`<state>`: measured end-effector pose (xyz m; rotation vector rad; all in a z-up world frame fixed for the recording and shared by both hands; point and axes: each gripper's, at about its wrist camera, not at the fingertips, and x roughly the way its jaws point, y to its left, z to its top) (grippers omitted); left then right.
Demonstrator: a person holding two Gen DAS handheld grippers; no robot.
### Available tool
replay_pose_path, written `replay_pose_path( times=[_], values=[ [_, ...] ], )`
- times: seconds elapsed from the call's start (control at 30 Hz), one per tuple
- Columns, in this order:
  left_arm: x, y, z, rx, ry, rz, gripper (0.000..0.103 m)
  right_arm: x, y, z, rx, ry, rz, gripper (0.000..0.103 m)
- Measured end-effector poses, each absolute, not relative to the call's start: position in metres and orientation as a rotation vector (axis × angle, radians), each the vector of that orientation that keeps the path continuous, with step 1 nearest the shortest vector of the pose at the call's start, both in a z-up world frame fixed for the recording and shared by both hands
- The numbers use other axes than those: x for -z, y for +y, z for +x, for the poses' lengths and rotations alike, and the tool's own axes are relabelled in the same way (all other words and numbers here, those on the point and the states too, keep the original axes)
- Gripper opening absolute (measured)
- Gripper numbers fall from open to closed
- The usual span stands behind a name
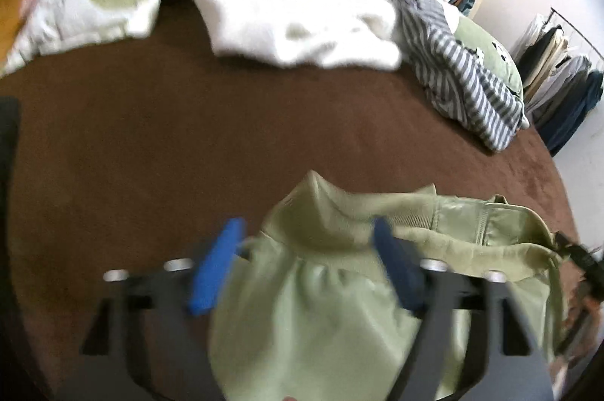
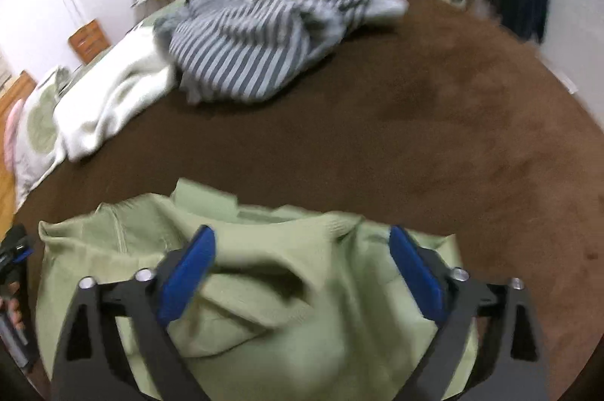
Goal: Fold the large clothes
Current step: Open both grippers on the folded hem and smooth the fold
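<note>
green garment (image 1: 313, 291) bunched on brown bed cover (image 1: 151, 152), under both tools | left gripper (image 1: 307, 265) spread wide, holding nothing | right gripper (image 2: 302, 272) likewise spread | likely soft, light, limp, thick at ribbed hem | best pinched at hem corners

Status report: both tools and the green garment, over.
Left tool open, right tool open. Green garment bunched on brown blanket. Striped clothing lies apart.
</note>
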<state>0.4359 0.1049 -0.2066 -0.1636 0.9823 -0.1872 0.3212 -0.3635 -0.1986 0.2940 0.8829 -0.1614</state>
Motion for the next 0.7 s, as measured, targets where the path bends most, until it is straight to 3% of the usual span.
replay_pose_path(
  times=[0.4, 0.7],
  values=[
    [0.163, 0.088, 0.401, 0.233, 0.953, -0.053, 0.093, 0.142, -0.315, 0.289, 0.068, 0.831, 0.057, 0.093],
    [0.182, 0.027, 0.387, 0.325, 1.003, 0.023, 0.096, 0.164, -0.28, 0.302, -0.038, 0.87, 0.063, 0.093]
  ],
)
